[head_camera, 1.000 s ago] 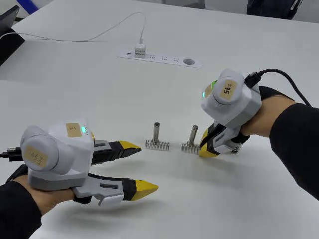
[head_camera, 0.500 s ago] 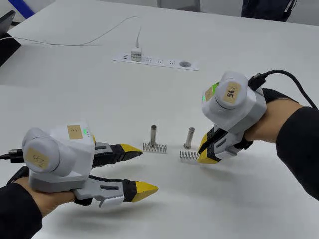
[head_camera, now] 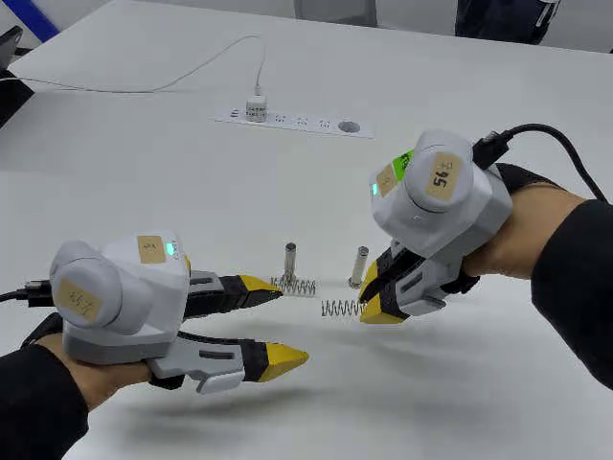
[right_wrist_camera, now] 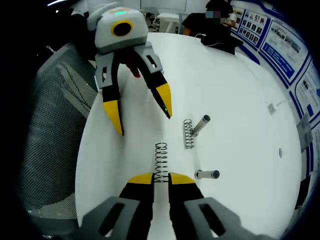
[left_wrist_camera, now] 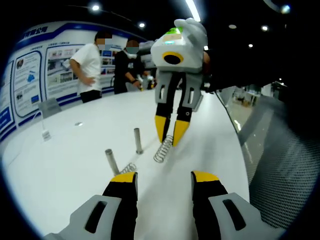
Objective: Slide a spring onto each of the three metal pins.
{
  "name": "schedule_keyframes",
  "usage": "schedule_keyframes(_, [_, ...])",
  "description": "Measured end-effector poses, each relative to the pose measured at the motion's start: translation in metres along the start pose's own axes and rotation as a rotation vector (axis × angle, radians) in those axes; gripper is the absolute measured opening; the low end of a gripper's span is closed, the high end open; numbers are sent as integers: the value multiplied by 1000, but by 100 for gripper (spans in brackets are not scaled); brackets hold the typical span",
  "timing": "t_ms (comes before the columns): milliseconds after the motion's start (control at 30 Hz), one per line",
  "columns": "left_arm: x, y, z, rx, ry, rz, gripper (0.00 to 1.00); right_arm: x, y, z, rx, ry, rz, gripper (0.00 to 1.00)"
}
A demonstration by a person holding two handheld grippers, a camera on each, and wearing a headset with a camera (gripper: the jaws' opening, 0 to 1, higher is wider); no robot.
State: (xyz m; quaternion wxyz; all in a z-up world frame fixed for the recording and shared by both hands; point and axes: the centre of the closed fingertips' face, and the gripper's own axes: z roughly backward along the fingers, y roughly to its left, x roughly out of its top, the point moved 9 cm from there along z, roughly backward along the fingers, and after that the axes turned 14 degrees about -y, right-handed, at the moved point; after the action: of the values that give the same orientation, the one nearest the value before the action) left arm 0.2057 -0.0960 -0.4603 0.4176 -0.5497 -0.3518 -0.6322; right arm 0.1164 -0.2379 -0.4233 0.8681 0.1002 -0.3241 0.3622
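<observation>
White tabletop (head_camera: 144,182) – white power strip (head_camera: 292,122) on it, wall display boards (left_wrist_camera: 30,75) behind. Right gripper (head_camera: 369,310) pinches a coiled steel spring (head_camera: 340,308) – left gripper (head_camera: 283,321) jaws spread.

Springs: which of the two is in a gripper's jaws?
The spring clamped at one end by the right gripper; the other spring lies free beside a pin.

Your head view looks down and forward over the table (head_camera: 134,172) from close above, while your two low gripper views face each other across it, all three sharing the pins (head_camera: 289,259) and a spring (head_camera: 340,309) near frame centre.
</observation>
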Motion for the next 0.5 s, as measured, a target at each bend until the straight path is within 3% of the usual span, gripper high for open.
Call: schedule_keyframes(500, [8,-2,-5,-36,-17,-36,30,23,10,-4,41,-25,81,12])
